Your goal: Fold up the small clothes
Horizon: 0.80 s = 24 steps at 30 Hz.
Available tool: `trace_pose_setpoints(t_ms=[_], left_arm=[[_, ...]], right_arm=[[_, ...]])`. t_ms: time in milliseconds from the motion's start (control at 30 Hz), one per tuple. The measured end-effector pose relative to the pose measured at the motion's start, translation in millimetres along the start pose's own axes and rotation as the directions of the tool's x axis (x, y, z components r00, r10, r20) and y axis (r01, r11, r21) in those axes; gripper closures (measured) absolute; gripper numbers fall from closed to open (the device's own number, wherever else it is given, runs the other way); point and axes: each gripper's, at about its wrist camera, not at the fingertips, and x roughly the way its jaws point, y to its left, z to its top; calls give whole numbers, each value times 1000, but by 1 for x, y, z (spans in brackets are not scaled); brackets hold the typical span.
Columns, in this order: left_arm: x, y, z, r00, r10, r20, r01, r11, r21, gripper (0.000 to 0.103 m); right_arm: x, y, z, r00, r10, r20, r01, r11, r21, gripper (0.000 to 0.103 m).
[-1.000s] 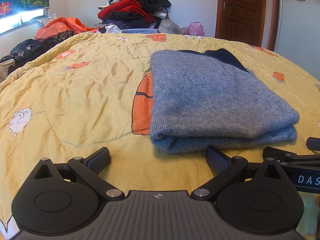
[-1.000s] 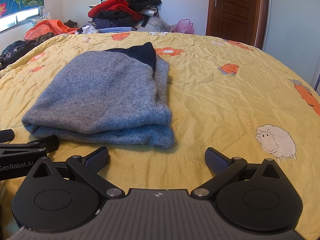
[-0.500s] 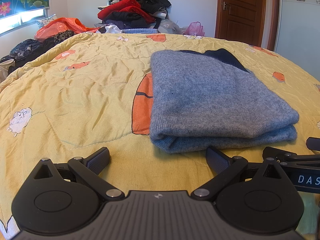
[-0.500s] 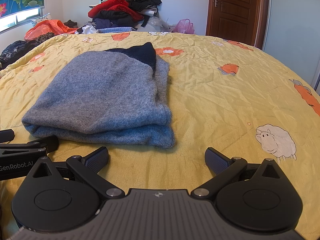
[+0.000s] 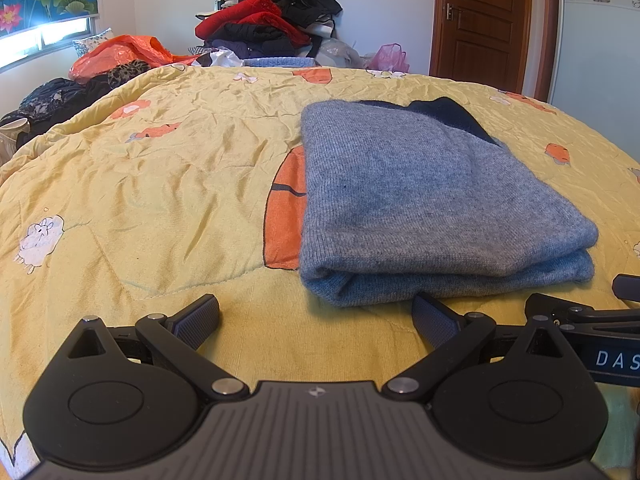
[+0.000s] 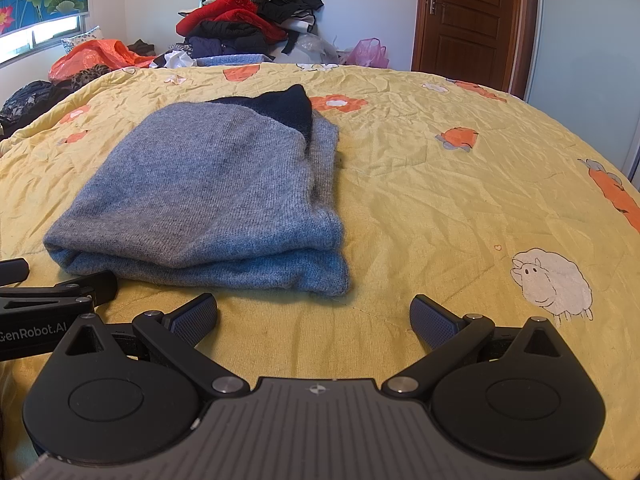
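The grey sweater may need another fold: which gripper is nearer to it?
Left gripper, marginally: its right finger touches the grey sweater's near edge. The right gripper sits just short of its right corner.

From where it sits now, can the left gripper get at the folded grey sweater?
Probably yes. The left gripper is open and empty, and the grey sweater lies just ahead to its right on the yellow quilt, with nothing between.

The sweater [image 5: 420, 200] is fuzzy grey knit wool, matt, with a darker navy knit part at its far end. The quilt [image 5: 160, 200] is thin yellow cloth — crinkled, faintly shiny, stitched in lines. The left gripper [image 5: 316, 316] and right gripper [image 6: 314, 316] are matt black plastic with bright metal pins; their pads [image 6: 430, 320] look rubbery and finely dimpled. The door [image 6: 468, 16] is glossy brown wood.
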Motion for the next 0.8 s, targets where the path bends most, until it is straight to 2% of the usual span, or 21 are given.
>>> trace_pose_setpoints(t_ms=[367,500,633,800], left_arm=[[0,0,0,1000,-2,-3,2,1000,2,0],[-3,2,2,1000,-15,-27,16,1000,12,0],[-16,4,4,998,-37,-44,37,999,4,0],[-39,7,9,999,-51,-12,51,999,-11,0]], right_arm=[[0,0,0,1000,0,0,0,1000,0,0],[-1,0,0,1000,1,-3,-1,1000,-6,0],[-11,0,3,999,36,-27,-36,999,-12,0],[-33,-3,9,997,79,-10,-79,997,11,0]])
